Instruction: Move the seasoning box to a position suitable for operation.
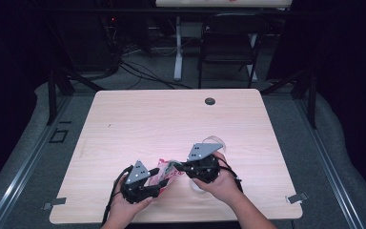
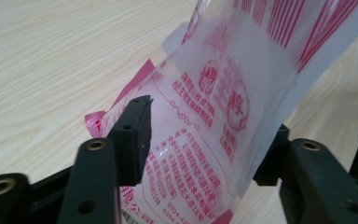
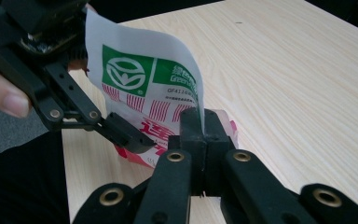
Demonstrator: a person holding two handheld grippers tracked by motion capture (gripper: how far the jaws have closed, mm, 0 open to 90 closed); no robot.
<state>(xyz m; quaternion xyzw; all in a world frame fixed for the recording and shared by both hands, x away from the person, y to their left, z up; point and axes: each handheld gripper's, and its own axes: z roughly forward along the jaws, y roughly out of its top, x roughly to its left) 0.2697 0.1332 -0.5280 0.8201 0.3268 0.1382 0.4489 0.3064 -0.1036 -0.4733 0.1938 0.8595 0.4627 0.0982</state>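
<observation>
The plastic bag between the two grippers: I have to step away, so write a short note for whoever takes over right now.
Right gripper: shut on an edge of the thin plastic bag with pink and green print, holding it up above the pale wooden table.
Left gripper: jaws apart on either side of the bag; its pads do not press on it.
Done: bag is lifted off the table, held by the right gripper alone.
Left: probably get a new hold with the left gripper, then carry on handling the bag.

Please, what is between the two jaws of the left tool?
The printed plastic bag passes between them, seen in the left gripper view. The left tool stands open; its jaws do not press it.
</observation>
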